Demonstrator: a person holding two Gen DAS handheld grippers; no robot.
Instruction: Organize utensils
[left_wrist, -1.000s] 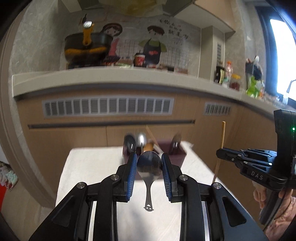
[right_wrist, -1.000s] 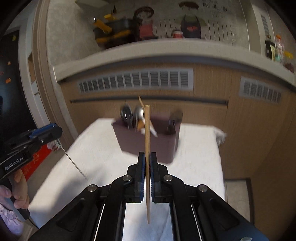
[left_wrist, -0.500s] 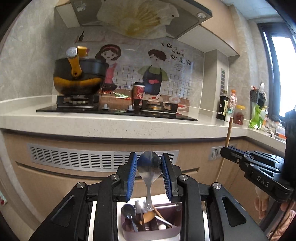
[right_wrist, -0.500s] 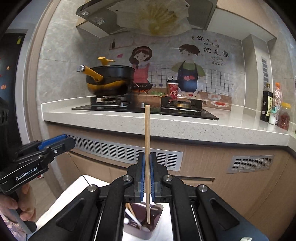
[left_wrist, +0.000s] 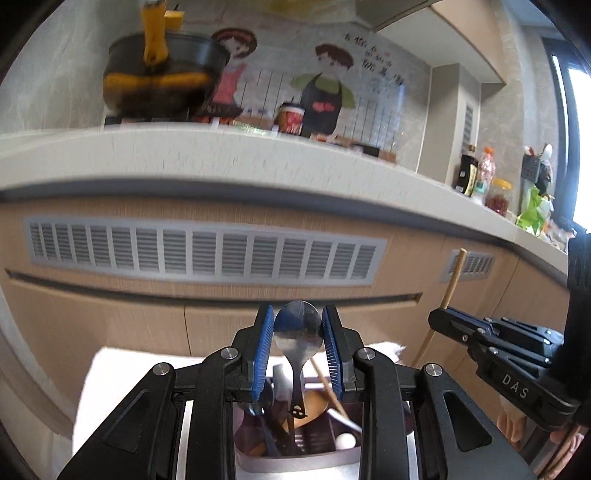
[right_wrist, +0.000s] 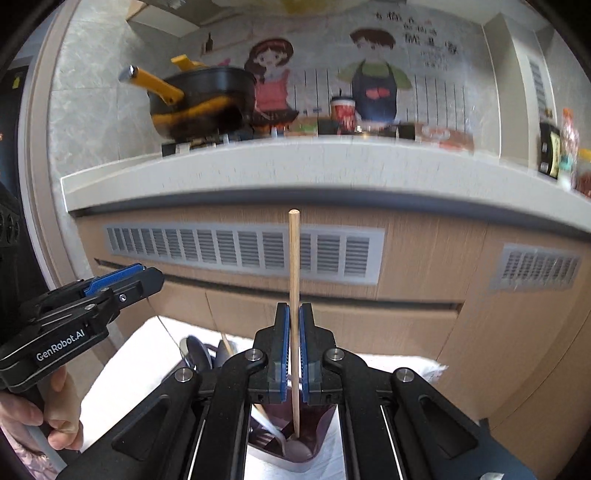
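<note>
My left gripper (left_wrist: 298, 325) is shut on a metal spoon (left_wrist: 297, 343), the blue pads pinching its bowl while the handle hangs down. Below it stands a purple utensil holder (left_wrist: 295, 459) with several utensils inside. The spoon's handle tip hangs just above them. My right gripper (right_wrist: 294, 325) is shut on an upright wooden chopstick (right_wrist: 294, 258), whose lower end reaches into the holder (right_wrist: 327, 424). The right wrist view shows the left gripper (right_wrist: 147, 280) at the left. The left wrist view shows the right gripper (left_wrist: 443, 317) with the chopstick (left_wrist: 452, 280) at the right.
The holder stands on a white cloth (left_wrist: 122, 376) over a small table. Wooden cabinets with a vent grille (left_wrist: 207, 254) rise close behind. Above them runs a pale counter (right_wrist: 295, 166) carrying a black pot with yellow handles (right_wrist: 199, 99) and several bottles (left_wrist: 476, 177).
Both grippers have travelled forward: the holder, earlier ahead of the fingers on the cloth, now lies beneath them. The spoon and the chopstick stay gripped as before.
</note>
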